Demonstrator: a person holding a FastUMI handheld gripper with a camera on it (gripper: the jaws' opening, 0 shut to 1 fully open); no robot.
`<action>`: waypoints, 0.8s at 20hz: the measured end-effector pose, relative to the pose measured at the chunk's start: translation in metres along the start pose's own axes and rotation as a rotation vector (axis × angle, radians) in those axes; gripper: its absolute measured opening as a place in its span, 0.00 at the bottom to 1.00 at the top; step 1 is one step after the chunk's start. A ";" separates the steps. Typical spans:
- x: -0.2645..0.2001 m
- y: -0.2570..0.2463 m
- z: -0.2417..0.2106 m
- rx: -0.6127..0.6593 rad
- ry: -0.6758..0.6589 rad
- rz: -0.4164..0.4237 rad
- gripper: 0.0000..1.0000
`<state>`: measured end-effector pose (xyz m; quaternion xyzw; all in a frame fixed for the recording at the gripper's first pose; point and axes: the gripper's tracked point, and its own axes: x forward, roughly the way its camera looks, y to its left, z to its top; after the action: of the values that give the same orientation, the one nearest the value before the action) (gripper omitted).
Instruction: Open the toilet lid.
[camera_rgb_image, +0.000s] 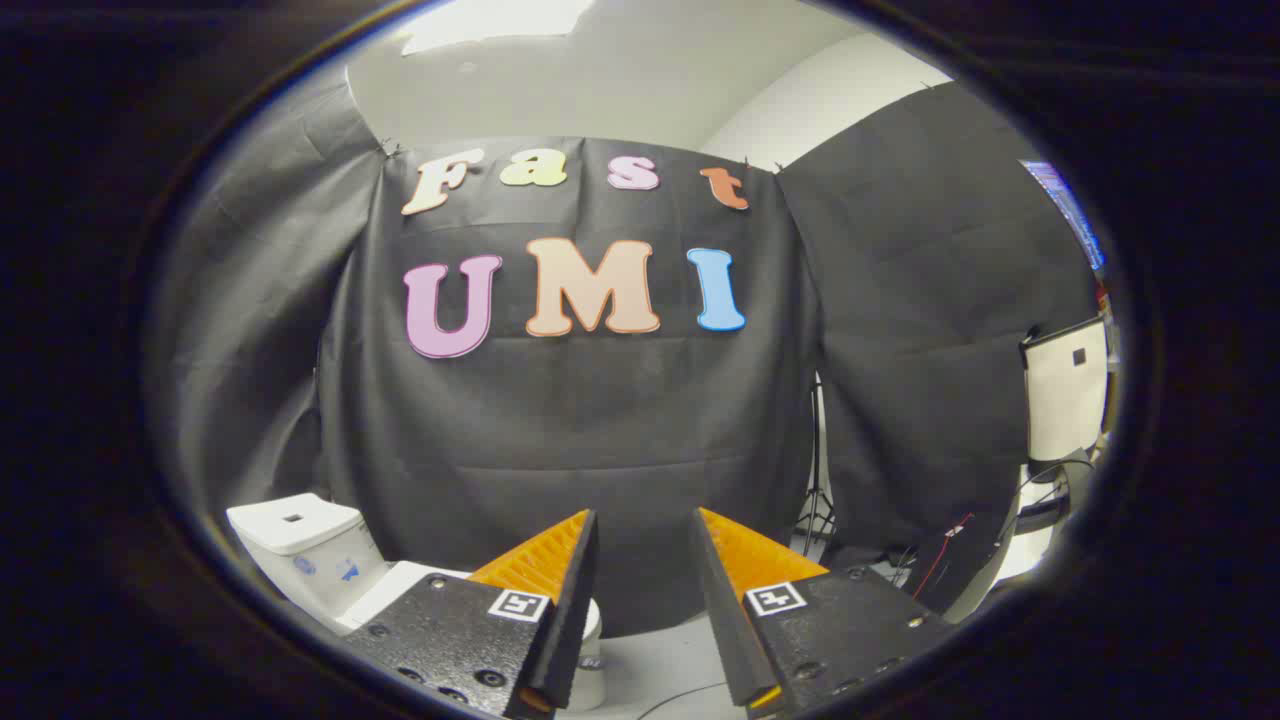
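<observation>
Facing rightward, toilet (330, 570); gripper (645, 530) agape.

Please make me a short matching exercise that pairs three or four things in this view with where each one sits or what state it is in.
Things:
1. toilet
2. tool
3. tripod stand
4. toilet lid

Places or states:
A. open, fingers apart with nothing between them
B. in the gap between two black cloth panels
C. beside and beyond the near finger, against the black cloth
D. down, partly hidden behind a finger

Pairs: 1-C, 2-A, 3-B, 4-D
</observation>
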<state>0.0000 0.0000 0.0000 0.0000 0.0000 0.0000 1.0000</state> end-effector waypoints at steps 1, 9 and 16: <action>-0.001 0.001 -0.002 0.000 0.008 0.004 0.57; -0.003 0.002 -0.018 0.008 0.075 0.008 0.61; -0.001 0.001 -0.025 0.019 0.099 0.009 0.63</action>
<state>-0.0014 0.0014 -0.0249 0.0094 0.0496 0.0045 0.9987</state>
